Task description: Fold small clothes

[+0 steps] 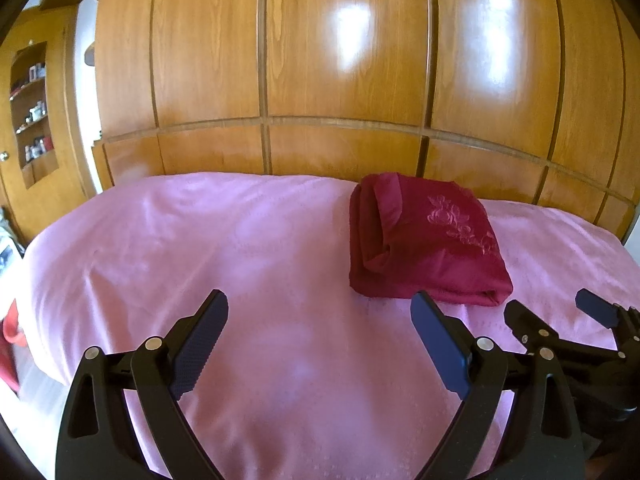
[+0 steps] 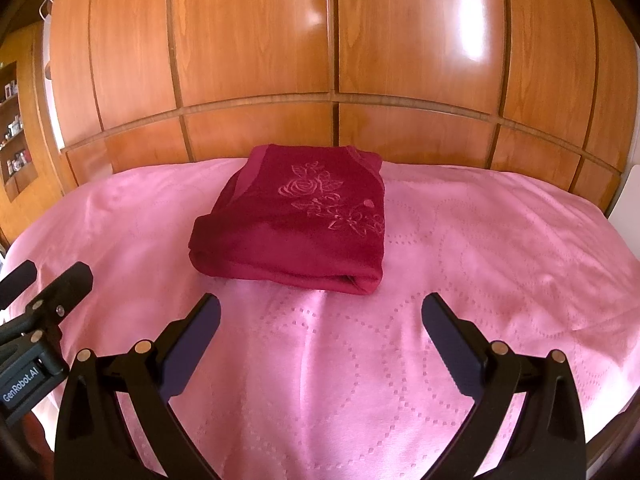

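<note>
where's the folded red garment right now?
The folded red garment lies on the pink bedspread near the wooden headboard, centre in the right wrist view, ahead of both open grippers, touching neither.

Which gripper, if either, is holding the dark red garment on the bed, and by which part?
Neither. The left gripper and right gripper both stand open over the pink bedspread, short of the folded dark red garment, which lies untouched.

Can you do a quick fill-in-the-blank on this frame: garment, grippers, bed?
1. The dark red garment lies ____ on the pink bedspread.
2. Its embroidery shows ____.
3. Both the left gripper and right gripper have jaws ____, holding nothing.
4. Behind the bed stands a ____ panelled wardrobe.

Missing words: folded; roses; open; wooden
</note>
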A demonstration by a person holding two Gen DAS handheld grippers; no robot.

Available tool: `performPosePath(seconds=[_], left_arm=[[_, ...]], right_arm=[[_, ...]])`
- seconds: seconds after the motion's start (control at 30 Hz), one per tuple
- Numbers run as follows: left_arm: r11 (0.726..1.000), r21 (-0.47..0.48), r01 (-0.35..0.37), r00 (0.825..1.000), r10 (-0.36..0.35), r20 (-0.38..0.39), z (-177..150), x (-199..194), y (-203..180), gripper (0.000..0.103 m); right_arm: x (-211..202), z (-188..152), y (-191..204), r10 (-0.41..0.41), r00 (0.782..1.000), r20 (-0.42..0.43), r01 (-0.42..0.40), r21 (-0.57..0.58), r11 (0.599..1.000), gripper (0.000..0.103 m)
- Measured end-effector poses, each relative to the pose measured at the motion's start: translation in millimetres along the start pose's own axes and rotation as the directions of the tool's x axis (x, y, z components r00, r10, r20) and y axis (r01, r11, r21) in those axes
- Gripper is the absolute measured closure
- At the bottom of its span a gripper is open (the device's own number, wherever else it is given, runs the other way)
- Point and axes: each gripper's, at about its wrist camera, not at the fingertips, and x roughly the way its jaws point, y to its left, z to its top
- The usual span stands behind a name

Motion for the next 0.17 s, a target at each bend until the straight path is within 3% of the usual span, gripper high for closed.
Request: performPosePath(seconds=[0.17], left_arm=[[1.0,-0.011,-0.005,1.0,0.005,-0.023,0.2,6.4,3.0,0.011]], right_arm=[[5.4,3.8,-9.4,-0.006,1.0,0.002,0.006,0.011,1.0,0.002]])
